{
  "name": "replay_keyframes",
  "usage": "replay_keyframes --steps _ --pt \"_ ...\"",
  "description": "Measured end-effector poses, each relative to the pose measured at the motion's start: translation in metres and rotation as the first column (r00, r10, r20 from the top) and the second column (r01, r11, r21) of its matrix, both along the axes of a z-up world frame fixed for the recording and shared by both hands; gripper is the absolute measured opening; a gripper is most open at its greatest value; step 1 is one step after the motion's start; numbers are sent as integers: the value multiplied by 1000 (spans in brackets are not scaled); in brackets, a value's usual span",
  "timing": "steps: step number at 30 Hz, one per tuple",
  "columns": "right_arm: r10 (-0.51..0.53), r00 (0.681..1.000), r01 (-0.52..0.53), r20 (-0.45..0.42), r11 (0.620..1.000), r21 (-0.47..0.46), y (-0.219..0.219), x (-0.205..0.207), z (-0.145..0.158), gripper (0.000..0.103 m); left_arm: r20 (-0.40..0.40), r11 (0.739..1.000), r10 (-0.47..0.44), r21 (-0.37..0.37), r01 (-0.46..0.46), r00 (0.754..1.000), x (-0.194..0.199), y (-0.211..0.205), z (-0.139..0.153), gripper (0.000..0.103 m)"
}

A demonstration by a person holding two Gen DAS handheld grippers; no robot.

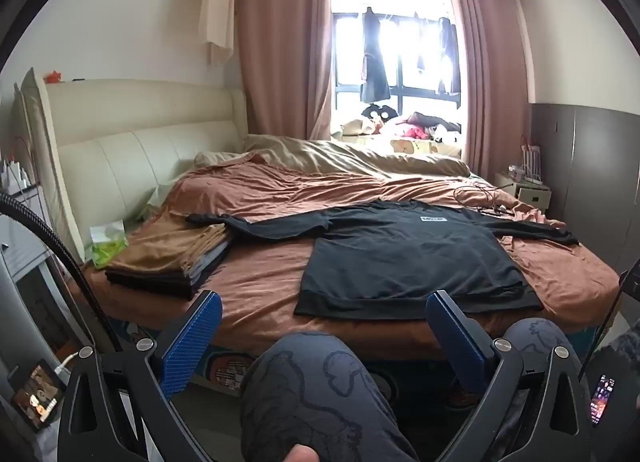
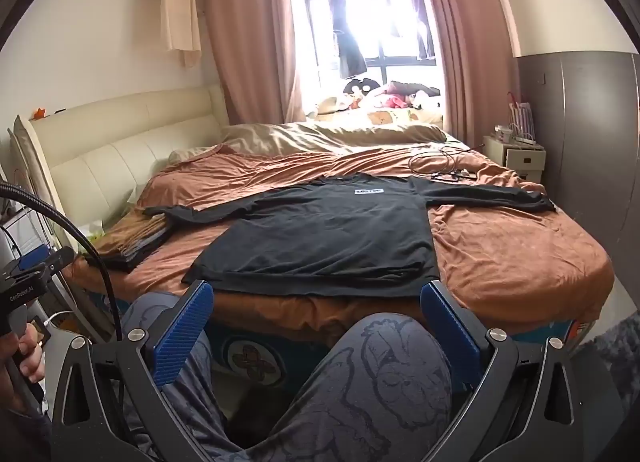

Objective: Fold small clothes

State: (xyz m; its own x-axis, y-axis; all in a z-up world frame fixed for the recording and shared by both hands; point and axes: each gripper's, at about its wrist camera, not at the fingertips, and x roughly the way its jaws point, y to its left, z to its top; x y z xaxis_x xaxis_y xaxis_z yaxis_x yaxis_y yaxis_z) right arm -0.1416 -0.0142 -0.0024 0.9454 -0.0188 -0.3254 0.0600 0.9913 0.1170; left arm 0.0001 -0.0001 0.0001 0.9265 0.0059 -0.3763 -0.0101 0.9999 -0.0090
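Observation:
A black long-sleeved shirt [image 1: 408, 258] [image 2: 332, 234] lies flat on the brown bed sheet [image 1: 256, 282] [image 2: 512, 258], front up, both sleeves spread out sideways and the hem toward me. My left gripper [image 1: 322, 312] stands open short of the bed's near edge, with nothing between its blue pads. In the right wrist view my right gripper [image 2: 316, 298] is open too, just before the shirt's hem and not touching it. The left sleeve's end rests on a stack of folded clothes [image 1: 172, 262] [image 2: 132, 240].
A person's knees in patterned trousers [image 1: 316, 390] [image 2: 384, 378] fill the space under both grippers. A green tissue pack [image 1: 107, 242] sits by the cream headboard [image 1: 140, 150]. Cables [image 2: 440, 166] lie on the sheet beyond the shirt. A nightstand [image 2: 516, 154] stands at the right, a phone [image 1: 36, 402] at lower left.

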Motion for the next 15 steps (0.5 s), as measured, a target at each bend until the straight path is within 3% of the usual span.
replay_keyframes --steps 3,5,15 --pt "4 1000 -4 -1 1000 2 1 -2 0 103 0 1000 2 1 -2 1000 0 3 0 102" --pt "5 1000 -5 3 1000 5 -1 -9 5 103 -2 999 -18 -39 18 1000 0 11 2 103" --pt "2 1000 -2 15 1000 6 5 -14 8 103 33 1000 -19 15 18 999 -21 5 8 102"
